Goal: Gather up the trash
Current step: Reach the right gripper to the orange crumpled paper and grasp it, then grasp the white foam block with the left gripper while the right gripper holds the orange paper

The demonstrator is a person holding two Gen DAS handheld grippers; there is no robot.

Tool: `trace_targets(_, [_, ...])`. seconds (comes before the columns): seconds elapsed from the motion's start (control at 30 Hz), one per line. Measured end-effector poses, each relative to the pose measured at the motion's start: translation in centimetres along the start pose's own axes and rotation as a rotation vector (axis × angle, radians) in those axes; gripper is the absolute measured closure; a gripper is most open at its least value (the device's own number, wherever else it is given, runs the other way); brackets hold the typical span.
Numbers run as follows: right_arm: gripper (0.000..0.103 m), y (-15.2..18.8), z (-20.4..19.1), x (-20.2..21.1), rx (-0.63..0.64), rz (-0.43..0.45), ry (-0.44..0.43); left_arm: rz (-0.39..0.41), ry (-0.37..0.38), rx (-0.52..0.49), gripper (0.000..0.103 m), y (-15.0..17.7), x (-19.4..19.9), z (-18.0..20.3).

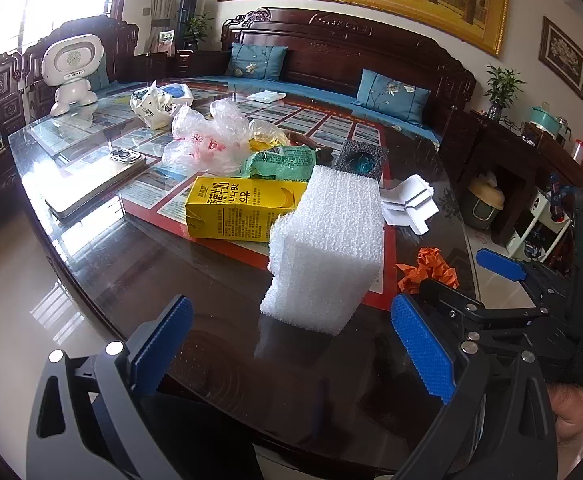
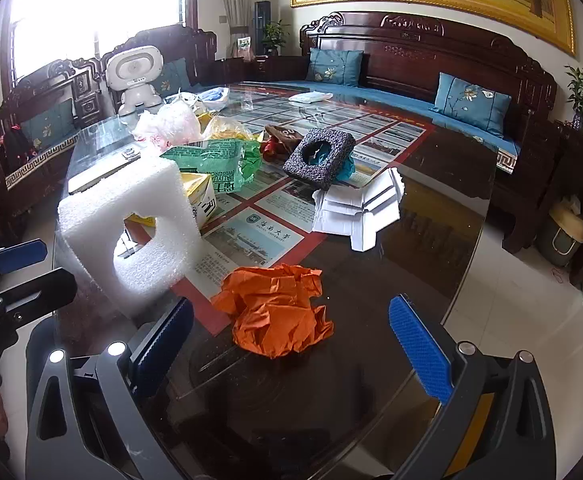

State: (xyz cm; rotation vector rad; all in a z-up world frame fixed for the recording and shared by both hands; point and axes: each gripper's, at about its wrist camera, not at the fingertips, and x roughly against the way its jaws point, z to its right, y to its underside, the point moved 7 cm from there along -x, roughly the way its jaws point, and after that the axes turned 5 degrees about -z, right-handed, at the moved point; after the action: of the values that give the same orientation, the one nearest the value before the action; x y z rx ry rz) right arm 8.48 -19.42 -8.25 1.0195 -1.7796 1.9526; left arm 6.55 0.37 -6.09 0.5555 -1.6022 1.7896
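Trash lies on a dark glass-topped table [image 1: 179, 276]. A white foam block [image 1: 327, 252] stands just ahead of my open, empty left gripper [image 1: 291, 352]; it also shows in the right wrist view [image 2: 131, 232]. A crumpled orange paper [image 2: 277, 308] lies between the fingers of my open, empty right gripper [image 2: 291, 348], touching neither; it also shows in the left wrist view [image 1: 427, 270]. Behind lie a yellow carton [image 1: 239, 208], a green wrapper [image 1: 279, 162], a black foam square [image 2: 319, 158], folded white cardboard [image 2: 359, 212] and clear plastic bags [image 1: 207, 140].
A phone [image 1: 91, 184] and a white toy robot [image 1: 73, 72] sit on the table's left part. A carved wooden sofa with blue cushions [image 2: 471, 100] stands behind. The table's right edge [image 2: 471, 260] drops to a tiled floor. My right gripper shows in the left view [image 1: 503, 280].
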Motion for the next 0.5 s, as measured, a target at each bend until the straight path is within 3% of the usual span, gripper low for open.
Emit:
trace_targets(0.2, [0.024,0.0,0.2,-1.5,0.006,-0.043,-0.001,-0.007,-0.009,-0.009,0.004,-0.1,-0.5,-0.1])
trace_targets(0.23, [0.036,0.1,0.1,-1.6,0.012,-0.049,-0.021,-0.010,-0.008,-0.010,0.004,-0.2,-0.7,0.0])
trace_targets(0.27, [0.054,0.2,0.0,-1.7,0.012,-0.053,-0.049,-0.012,-0.006,-0.011,0.004,-0.2,-0.8,0.1])
trace_targets(0.5, [0.058,0.0,0.8,0.5,-0.029,0.011,-0.107,-0.013,-0.007,-0.051,0.004,-0.8,-1.9,1.0])
